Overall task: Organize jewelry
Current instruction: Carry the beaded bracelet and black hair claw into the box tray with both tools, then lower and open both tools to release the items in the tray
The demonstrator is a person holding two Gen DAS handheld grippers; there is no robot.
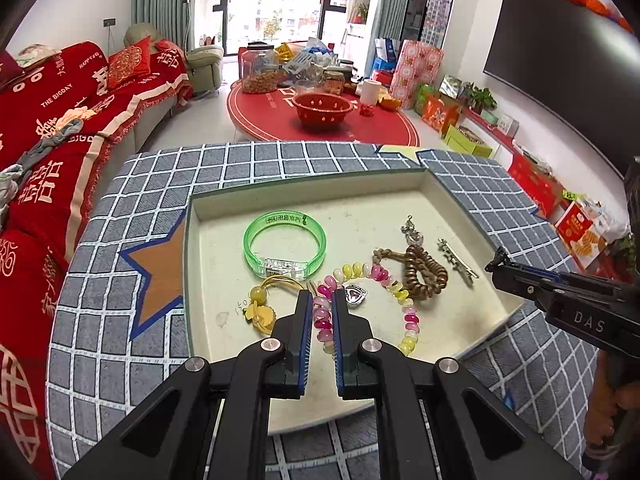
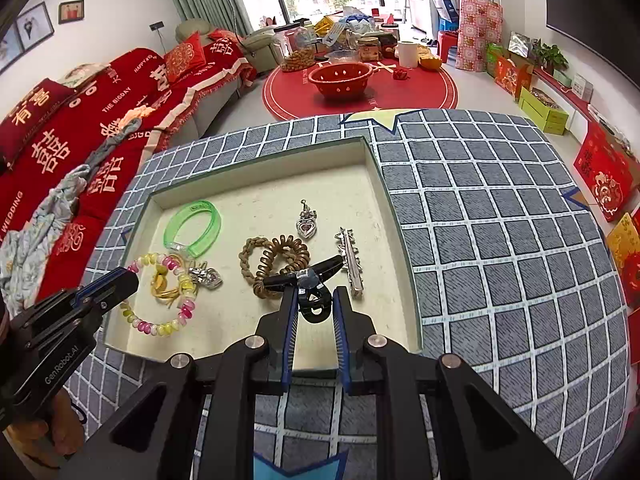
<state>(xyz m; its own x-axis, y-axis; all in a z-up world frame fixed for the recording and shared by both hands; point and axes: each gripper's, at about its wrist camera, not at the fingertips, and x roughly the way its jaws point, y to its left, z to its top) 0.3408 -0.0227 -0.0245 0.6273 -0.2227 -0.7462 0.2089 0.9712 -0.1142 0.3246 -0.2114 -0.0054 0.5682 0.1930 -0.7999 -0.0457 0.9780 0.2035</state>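
Note:
A cream tray (image 1: 224,364) (image 2: 260,160) holds the jewelry: a green bangle (image 1: 284,244) (image 2: 192,228), a pink-and-yellow bead bracelet (image 1: 410,320) (image 2: 160,328), brown coil hair ties (image 1: 424,276) (image 2: 276,260), a heart pendant (image 2: 307,222) and a silver hair clip (image 1: 456,258) (image 2: 350,260). My right gripper (image 2: 316,304) (image 1: 498,260) is shut on a black claw clip (image 2: 312,296), held over the tray's near right part. My left gripper (image 1: 322,300) (image 2: 134,276) is shut and empty above the tray's left side. The bracelet lying below shows through its narrow gap.
The tray sits on a grey checked cloth (image 1: 120,320) (image 2: 500,240) over a low table. A yellow charm on a cord (image 1: 260,308) and a silver heart charm (image 1: 354,294) lie by the bracelet. A red sofa (image 1: 48,120) stands left, a red round table (image 1: 320,120) beyond.

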